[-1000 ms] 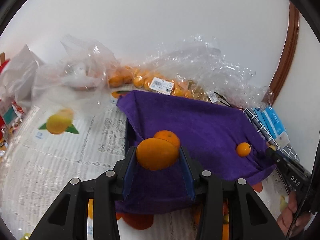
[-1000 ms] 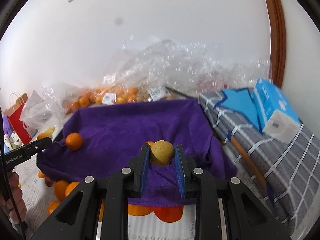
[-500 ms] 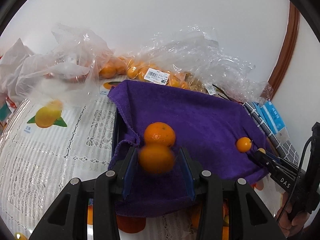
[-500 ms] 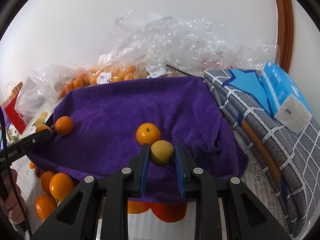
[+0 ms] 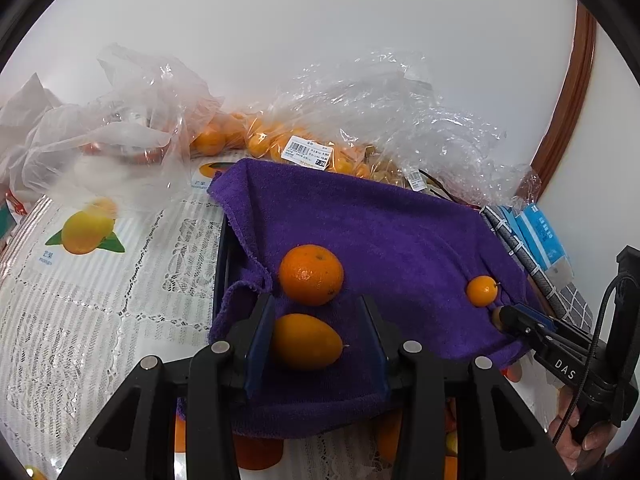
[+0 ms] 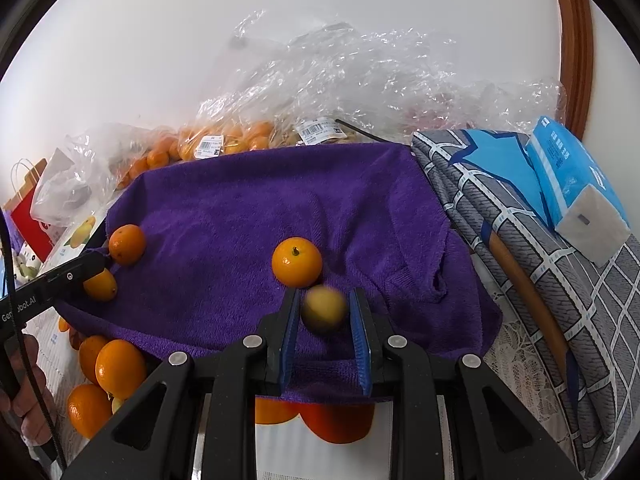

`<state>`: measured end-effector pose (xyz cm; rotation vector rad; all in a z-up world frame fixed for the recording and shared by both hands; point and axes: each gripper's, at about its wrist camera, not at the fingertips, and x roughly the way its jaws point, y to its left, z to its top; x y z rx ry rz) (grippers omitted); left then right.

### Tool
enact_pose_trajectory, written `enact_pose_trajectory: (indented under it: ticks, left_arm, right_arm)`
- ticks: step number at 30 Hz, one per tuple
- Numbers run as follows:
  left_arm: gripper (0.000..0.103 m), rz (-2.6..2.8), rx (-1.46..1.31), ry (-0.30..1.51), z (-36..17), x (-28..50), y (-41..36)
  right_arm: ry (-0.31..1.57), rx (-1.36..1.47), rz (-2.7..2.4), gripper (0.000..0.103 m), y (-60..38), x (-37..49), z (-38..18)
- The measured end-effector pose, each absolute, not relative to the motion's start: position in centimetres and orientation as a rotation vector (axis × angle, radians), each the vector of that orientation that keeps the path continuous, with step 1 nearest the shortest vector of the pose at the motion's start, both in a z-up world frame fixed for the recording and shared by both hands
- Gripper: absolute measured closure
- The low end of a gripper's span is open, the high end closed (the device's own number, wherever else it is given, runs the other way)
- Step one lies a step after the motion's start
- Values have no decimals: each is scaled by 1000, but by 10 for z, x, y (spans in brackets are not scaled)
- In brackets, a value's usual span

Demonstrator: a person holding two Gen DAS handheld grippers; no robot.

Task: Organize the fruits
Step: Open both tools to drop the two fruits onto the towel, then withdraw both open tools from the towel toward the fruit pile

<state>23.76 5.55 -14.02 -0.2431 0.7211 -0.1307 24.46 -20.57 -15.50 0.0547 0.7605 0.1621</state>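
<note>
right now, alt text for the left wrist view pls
An open left gripper straddles an oval orange fruit lying on a purple towel. A round orange sits just beyond it, with bagged oranges behind.

Fruits (image 5: 311, 274) on towel (image 5: 380, 232)

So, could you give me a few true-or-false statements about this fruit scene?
1. The towel is purple. True.
2. The left gripper has nothing between its fingers. False: an oval fruit lies there, on the towel.
3. A round orange lies on the towel just beyond the left gripper. True.
4. The tissue pack is red. False: it is blue.
5. A yellowish fruit is between the right gripper's fingers. True.
</note>
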Motion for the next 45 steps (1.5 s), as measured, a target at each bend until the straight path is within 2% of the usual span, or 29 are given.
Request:
enact_pose_trajectory:
  ticks: [2, 4, 6, 18, 21, 29, 38, 45]
  left_arm:
    - [63, -134, -248, 720, -141, 238, 56]
    - [63, -137, -254, 713, -139, 237, 57]
    - [62, -135, -257, 700, -138, 235, 57]
    - [62, -151, -241, 642, -129, 216, 58]
    - [62, -136, -241, 643, -126, 208, 61]
    - [62, -128, -231, 673, -121, 156, 71]
    - [62, -91, -232, 744, -142, 124, 88]
    - [55, -70, -280, 733, -150, 117, 102]
  right_arm:
    - [758, 46, 163, 68, -204, 244, -154]
    - [749, 33, 155, 58, -203, 241, -153]
    - [734, 27, 145, 54, -202, 237, -150]
    - [657, 112, 114, 54, -215, 213, -136]
    - [697, 131, 130, 54, -217, 202, -130]
    - [688, 77, 164, 56, -196, 152, -113]
    - [737, 61, 244, 58, -173, 125, -118]
    - [758, 56, 265, 58, -152, 114, -130]
